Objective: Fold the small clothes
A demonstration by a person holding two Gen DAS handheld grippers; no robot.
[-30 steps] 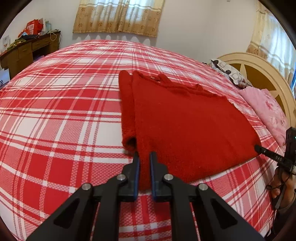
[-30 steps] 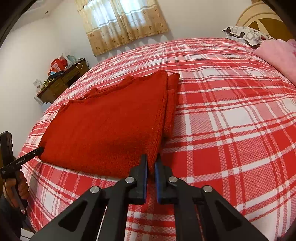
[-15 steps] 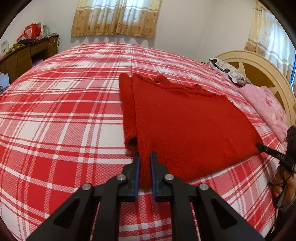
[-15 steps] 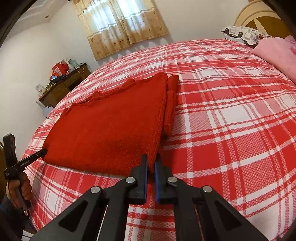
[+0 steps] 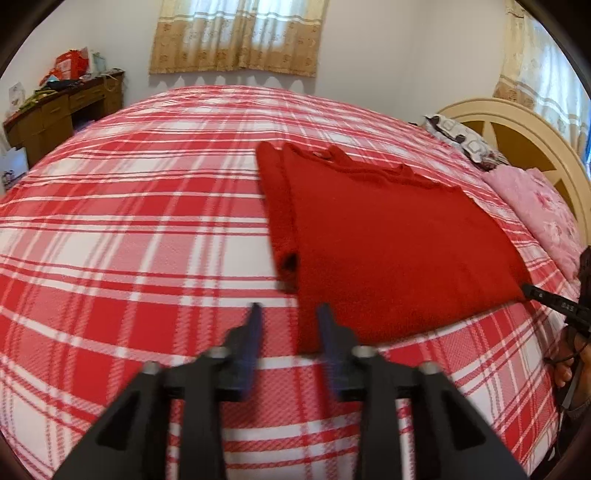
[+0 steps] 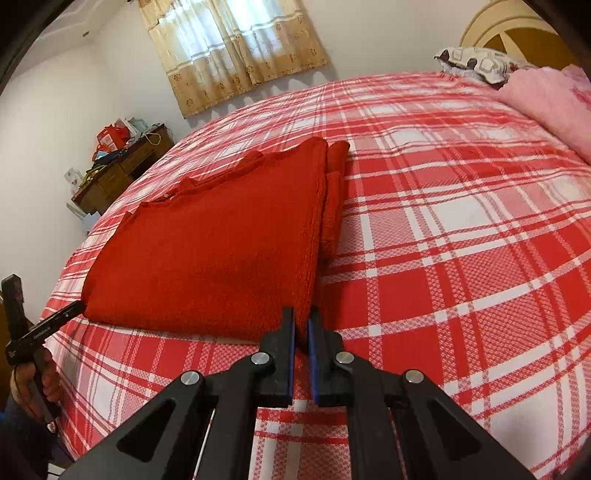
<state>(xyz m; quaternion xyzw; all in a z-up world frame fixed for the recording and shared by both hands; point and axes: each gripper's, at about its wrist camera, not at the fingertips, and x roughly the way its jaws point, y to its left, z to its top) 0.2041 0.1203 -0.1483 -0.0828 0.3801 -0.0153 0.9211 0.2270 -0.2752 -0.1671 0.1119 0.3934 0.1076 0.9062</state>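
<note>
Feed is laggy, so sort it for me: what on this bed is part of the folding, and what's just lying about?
For the job: red sweater, left gripper open, right gripper shut on the sweater's corner.

Lying about: pink blanket, patterned pillow, cluttered desk, curtains.

The sweater is a solid deep red knit. The bedspread under it is a red, pink and white plaid. The pillow is pink with a floral print; another pillow is white with dark brown squares. The curtains are tan with a floral pattern. The headboard is cream. The tongs are black with blue pads.
</note>
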